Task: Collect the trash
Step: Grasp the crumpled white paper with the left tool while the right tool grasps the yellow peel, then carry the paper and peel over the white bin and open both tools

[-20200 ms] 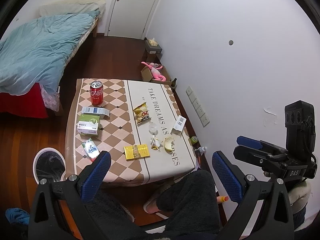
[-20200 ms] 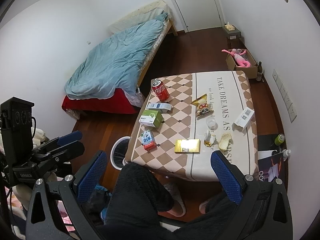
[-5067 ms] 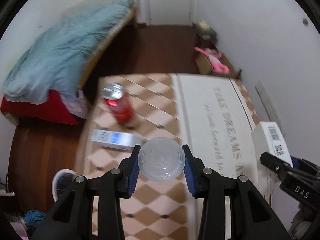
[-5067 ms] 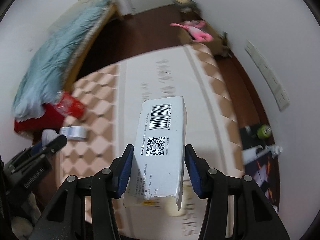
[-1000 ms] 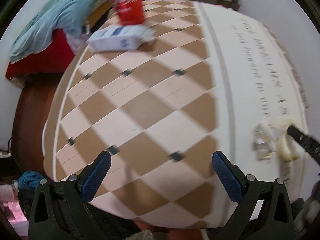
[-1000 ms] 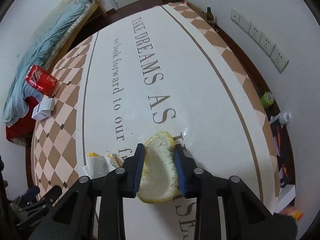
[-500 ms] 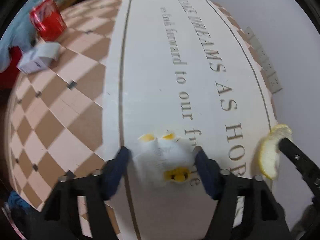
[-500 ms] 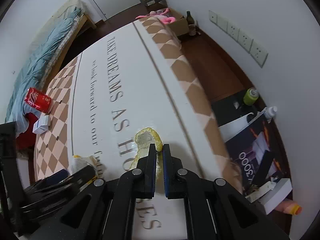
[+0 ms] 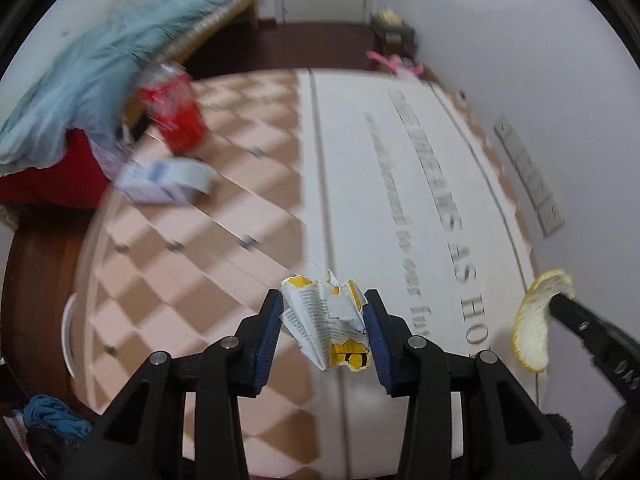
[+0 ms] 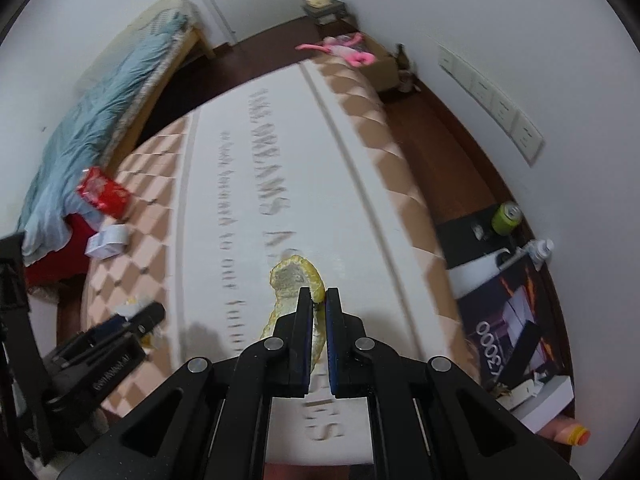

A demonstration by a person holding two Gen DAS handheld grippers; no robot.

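My left gripper point(image 9: 324, 314) is shut on a crumpled white and yellow wrapper point(image 9: 326, 326) and holds it above the near part of the table point(image 9: 352, 168). My right gripper point(image 10: 319, 300) is shut on a yellow fruit peel point(image 10: 294, 280), lifted above the table's white strip point(image 10: 256, 184). The peel point(image 9: 534, 320) and the right gripper's black tip show at the right of the left wrist view. The left gripper point(image 10: 140, 320) shows at the lower left of the right wrist view. A red soda can point(image 9: 174, 110) and a white and blue box point(image 9: 166, 182) stand on the checkered far left part.
A bed with a blue blanket point(image 9: 92, 60) lies at the left. A white bin rim point(image 9: 68, 336) shows left of the table. A pink toy in a box point(image 10: 344, 50), a green can point(image 10: 506, 216) and boxes point(image 10: 516, 320) sit on the floor by the right wall.
My left gripper has closed on the wrapper and lifted it off the table. My right gripper holds the peel a little higher. Both views have tilted up toward the room.
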